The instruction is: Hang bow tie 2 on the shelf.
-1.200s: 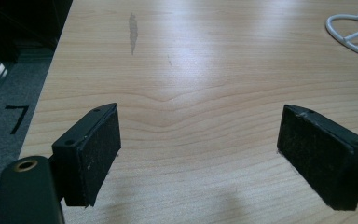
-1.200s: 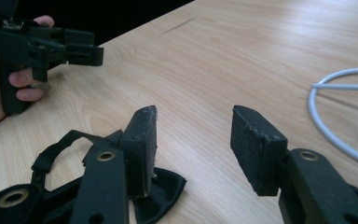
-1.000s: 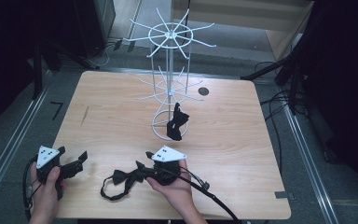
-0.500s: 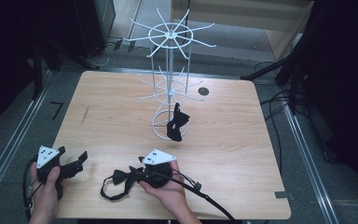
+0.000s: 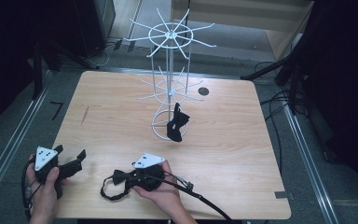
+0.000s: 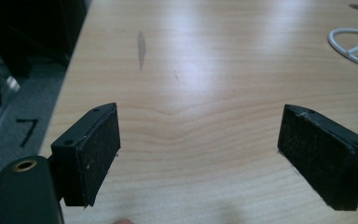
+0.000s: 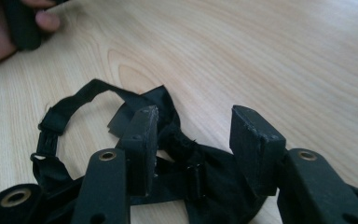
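Note:
A black bow tie [image 5: 119, 178] with its strap loop lies on the wooden table [image 5: 233, 154] near the front edge. My right gripper [image 5: 133, 179] is low over it, jaws apart. In the right gripper view the knot of the bow tie [image 7: 181, 145] sits between the two pads without either pressing on it, and the right gripper [image 7: 198, 135] is open. A second black bow tie [image 5: 176, 123] hangs on the white wire rack [image 5: 170, 88]. My left gripper [image 5: 69, 152] is held open at the front left, with bare table between its jaws [image 6: 198, 154].
The rack stands mid-table on a round wire base [image 6: 349, 44]. A dark round hole [image 5: 203, 91] is in the tabletop behind it. The right gripper's cable [image 5: 205, 200] trails off the front edge. Dark floor and metal rails surround the table.
My right gripper has moved left and down onto the bow tie lying on the table. The left gripper has stayed where it was.

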A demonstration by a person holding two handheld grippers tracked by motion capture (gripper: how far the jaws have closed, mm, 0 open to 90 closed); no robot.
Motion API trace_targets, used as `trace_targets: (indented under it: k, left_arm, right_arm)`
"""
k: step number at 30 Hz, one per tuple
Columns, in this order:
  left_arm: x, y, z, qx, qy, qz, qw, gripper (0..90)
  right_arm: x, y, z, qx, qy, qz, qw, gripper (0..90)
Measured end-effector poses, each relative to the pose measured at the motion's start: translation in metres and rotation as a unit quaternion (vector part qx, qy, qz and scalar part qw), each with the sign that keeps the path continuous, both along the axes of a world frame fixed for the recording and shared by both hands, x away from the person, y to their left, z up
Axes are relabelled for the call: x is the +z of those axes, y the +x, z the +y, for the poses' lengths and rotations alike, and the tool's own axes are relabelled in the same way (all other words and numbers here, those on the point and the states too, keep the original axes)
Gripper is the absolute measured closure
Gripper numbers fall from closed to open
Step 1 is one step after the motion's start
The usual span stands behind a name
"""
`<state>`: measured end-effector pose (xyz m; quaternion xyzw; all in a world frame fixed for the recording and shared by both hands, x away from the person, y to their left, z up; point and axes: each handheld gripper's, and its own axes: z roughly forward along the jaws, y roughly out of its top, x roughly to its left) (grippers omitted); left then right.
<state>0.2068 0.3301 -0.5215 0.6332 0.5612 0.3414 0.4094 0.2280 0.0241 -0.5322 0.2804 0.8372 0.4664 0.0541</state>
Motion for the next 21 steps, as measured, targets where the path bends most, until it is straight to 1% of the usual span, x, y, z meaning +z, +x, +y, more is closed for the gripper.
trace_targets:
  k: [1, 2, 4, 8, 10, 13, 18, 19, 20, 21]
  left_arm:
    - [-0.0001, -0.0001, -0.0001, 0.002, 0.004, -0.006, 1.0000, 13.6]
    - [-0.0001, -0.0001, 0.0000, 0.001, 0.004, -0.009, 1.0000, 13.6]
    - [-0.0001, -0.0004, 0.0001, -0.003, 0.005, -0.010, 0.9999, 13.6]
    - [0.0000, -0.0011, -0.0012, 0.001, 0.012, -0.010, 0.9999, 13.4]
    - [-0.0001, -0.0009, -0.0012, 0.001, 0.008, -0.001, 1.0000, 12.9]
    - [-0.0001, -0.0003, -0.0007, 0.005, 0.002, 0.002, 1.0000, 12.6]
    - [-0.0002, -0.0009, 0.0012, 0.002, -0.006, 0.001, 1.0000, 13.1]
    - [-0.0003, -0.0007, 0.0016, 0.004, -0.010, 0.001, 0.9999, 13.1]
    - [-0.0003, -0.0007, 0.0016, 0.004, -0.010, 0.001, 0.9999, 13.1]
    - [-0.0001, -0.0004, 0.0027, 0.004, -0.014, 0.004, 0.9999, 13.2]
  right_arm:
    - [-0.0011, 0.0000, 0.0008, 0.003, -0.003, 0.000, 1.0000, 52.1]
    - [-0.0022, -0.0002, 0.0015, 0.004, -0.005, 0.002, 1.0000, 52.1]
    - [-0.0041, 0.0002, 0.0024, 0.005, -0.008, 0.006, 0.9999, 52.2]
    - [-0.0045, 0.0008, 0.0026, 0.005, -0.009, 0.008, 0.9999, 52.7]
    - [-0.0048, 0.0009, 0.0027, 0.004, -0.014, 0.008, 0.9999, 53.2]
    - [-0.0056, -0.0002, 0.0031, 0.011, -0.022, 0.005, 0.9997, 53.9]
    - [-0.0072, -0.0032, 0.0048, 0.022, -0.034, 0.000, 0.9992, 55.6]
    - [-0.0071, -0.0043, 0.0049, 0.025, -0.037, -0.003, 0.9990, 57.8]
    - [-0.0071, -0.0043, 0.0049, 0.025, -0.037, -0.003, 0.9990, 57.8]
    - [-0.0069, -0.0052, 0.0048, 0.026, -0.042, -0.008, 0.9988, 62.2]
